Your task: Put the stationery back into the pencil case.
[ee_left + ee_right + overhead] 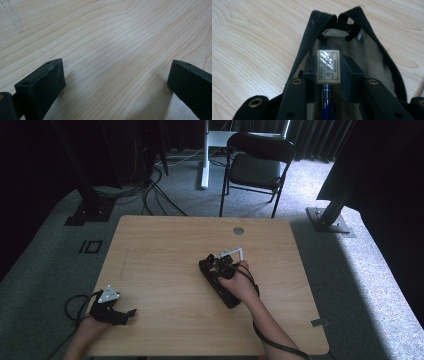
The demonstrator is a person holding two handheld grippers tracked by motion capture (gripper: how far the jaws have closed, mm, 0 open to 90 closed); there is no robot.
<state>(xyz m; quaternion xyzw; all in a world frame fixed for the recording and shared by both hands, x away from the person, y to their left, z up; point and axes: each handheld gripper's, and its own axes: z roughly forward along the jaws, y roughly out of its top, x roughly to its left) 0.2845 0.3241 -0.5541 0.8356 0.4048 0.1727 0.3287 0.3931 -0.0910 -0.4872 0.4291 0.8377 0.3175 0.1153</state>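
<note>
- Work in hand: packing small stationery into an open black mesh pouch (372, 57), which lies near the middle of the table (160, 255).
- Right gripper (328, 68): directly over the pouch mouth, jaws clamped on a small wrapped eraser (328, 65). The eraser hangs just inside the pouch opening, above the mesh lining.
- Pen (326, 100): a blue pen already lies inside the pouch, under the eraser and along the pouch's length; this part of the packing reads as done.
- High view: the right gripper (223, 265) and hand (239, 282) cover much of the pouch (220, 285); a thin white piece (235, 252) shows at the pouch's far end, its identity unclear.
- Left gripper (131, 312): well apart from the pouch, at the table's near-left edge. Its gripper view shows the fingers (42, 85) spread wide over bare wood, with nothing between them.
- Progress, as a judgement: about midway or later. The eraser is carried to the pouch but not yet released.
- Left to do, as a judgement: open the right jaws to drop the eraser, withdraw, and probably close the pouch; whether the left gripper is needed cannot be told.
</note>
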